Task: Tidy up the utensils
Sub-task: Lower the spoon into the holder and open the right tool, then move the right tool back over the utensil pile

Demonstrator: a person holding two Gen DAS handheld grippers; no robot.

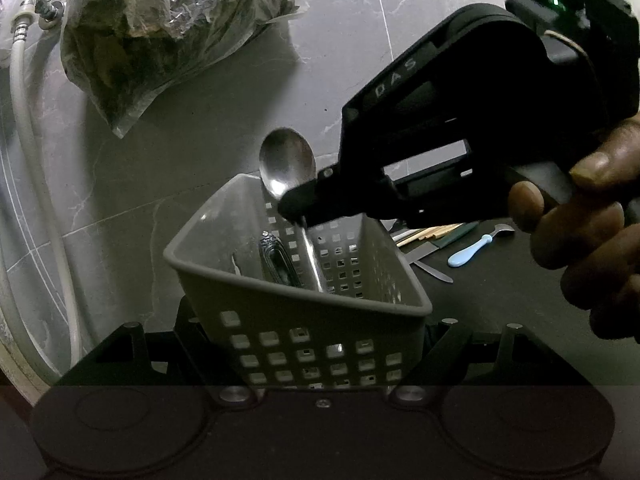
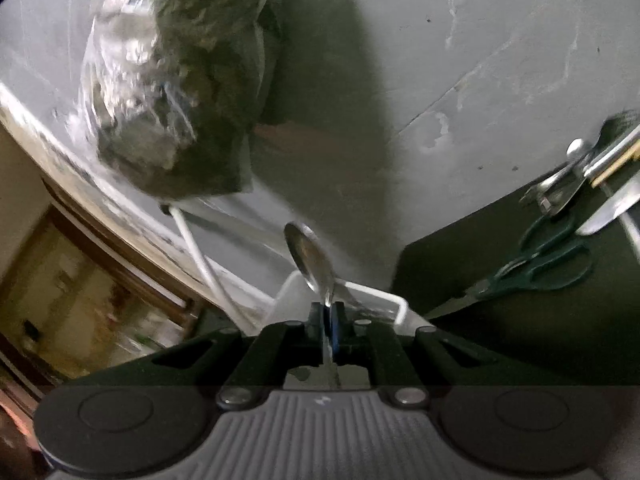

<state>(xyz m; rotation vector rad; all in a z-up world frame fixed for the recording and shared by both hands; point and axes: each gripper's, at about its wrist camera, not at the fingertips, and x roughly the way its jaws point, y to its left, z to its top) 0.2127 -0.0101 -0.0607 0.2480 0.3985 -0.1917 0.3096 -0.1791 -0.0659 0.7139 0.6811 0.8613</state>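
Right gripper (image 1: 298,206) clenched on polished steel spoon (image 1: 286,160) neck: stiff, light, slippery. Left gripper's state: cannot tell.

The right gripper (image 2: 329,314) is pinching a spoon (image 2: 310,258) by its neck, jaws closed, bowl pointing forward. Scissors (image 2: 532,270) and a knife (image 2: 612,206) are lying on a dark mat (image 2: 520,344) to the right. A plastic bag (image 2: 168,80) is sitting on the table (image 2: 460,60) ahead.

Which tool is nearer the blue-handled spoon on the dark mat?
Right. The right tool holds a metal spoon over the caddy, just beside the blue-handled spoon; left tool sits behind the caddy.
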